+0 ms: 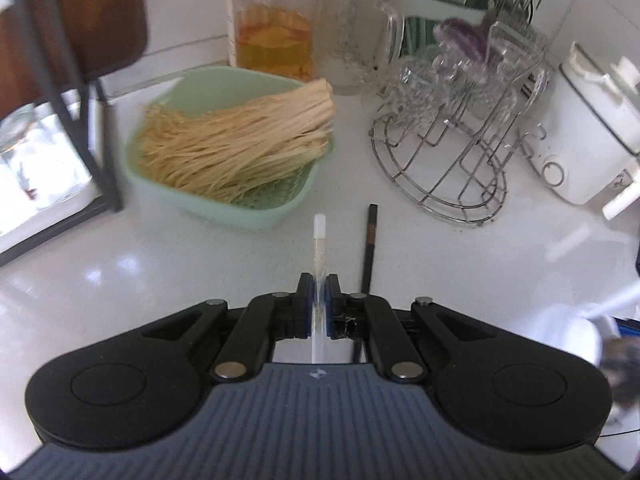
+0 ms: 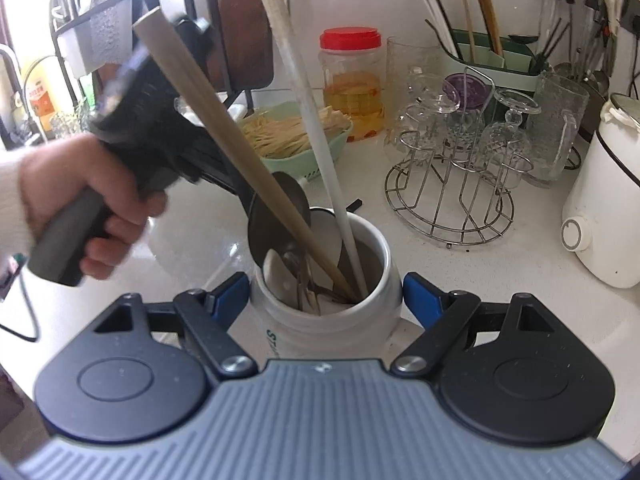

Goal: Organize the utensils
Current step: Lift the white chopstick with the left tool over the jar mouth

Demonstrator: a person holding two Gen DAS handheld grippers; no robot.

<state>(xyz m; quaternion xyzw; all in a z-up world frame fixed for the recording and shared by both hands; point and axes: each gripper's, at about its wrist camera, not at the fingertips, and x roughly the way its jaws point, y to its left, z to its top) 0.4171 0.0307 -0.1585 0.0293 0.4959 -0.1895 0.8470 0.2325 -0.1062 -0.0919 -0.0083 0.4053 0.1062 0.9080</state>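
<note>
My left gripper (image 1: 319,280) is shut on a clear chopstick with a white tip (image 1: 319,236), held just above the white counter. A black chopstick (image 1: 370,248) lies on the counter right beside it. In the right wrist view my right gripper (image 2: 328,294) is shut on a white ceramic jar (image 2: 332,332), one blue pad (image 2: 236,292) on each side. The jar holds a long white chopstick (image 2: 312,120), a tan chopstick (image 2: 224,140), a dark metal spoon (image 2: 280,216) and white spoons (image 2: 280,276). A hand (image 2: 80,200) holds the left gripper beyond the jar, its fingertips hidden.
A green colander of pale strands (image 1: 236,148) stands ahead, a red-lidded jar (image 1: 272,24) behind it. A wire rack of upturned glasses (image 1: 460,140) and a white cooker (image 1: 592,132) are to the right. A green chopstick caddy (image 2: 492,56) stands at the back wall.
</note>
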